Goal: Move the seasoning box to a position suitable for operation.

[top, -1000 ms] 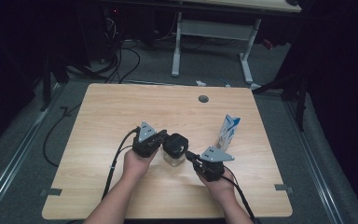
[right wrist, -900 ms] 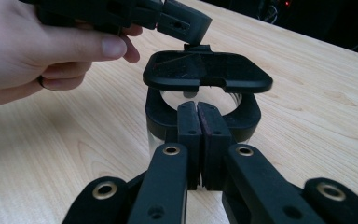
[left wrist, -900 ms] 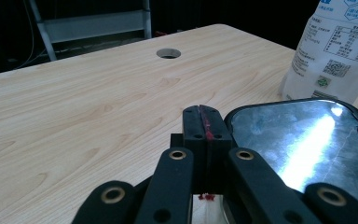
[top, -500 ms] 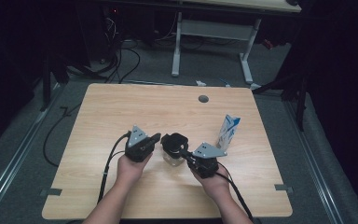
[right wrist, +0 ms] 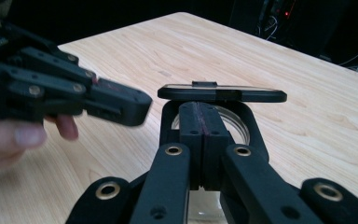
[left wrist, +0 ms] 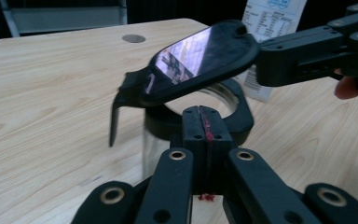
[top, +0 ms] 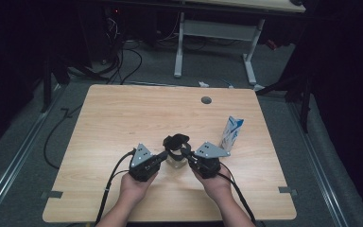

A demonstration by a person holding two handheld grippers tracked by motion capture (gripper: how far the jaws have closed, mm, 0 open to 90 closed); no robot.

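A clear glass jar [top: 175, 161] with a black rim [left wrist: 242, 116] stands on the table [top: 123, 118] near its front middle. Its black lid [left wrist: 200, 56] hangs tilted just above the mouth, and my right gripper [top: 185, 152] is shut on the lid's edge [right wrist: 221, 94]. My left gripper [top: 163, 156] is shut, with its tip [left wrist: 204, 123] just short of the rim on the jar's left side. In the right gripper view the left gripper's fingertips [right wrist: 121, 105] stand a little apart from the jar [right wrist: 233, 121], with nothing between them.
A blue and white carton [top: 231, 132] stands upright just right of my right hand, and shows again behind the lid [left wrist: 272, 18]. A round cable hole [top: 206, 100] sits near the table's far edge. Another desk's legs and cables lie on the floor beyond.
My left gripper has pulled back left from the jar. My right hand has shifted left, and the lid now sits slightly higher over the mouth.
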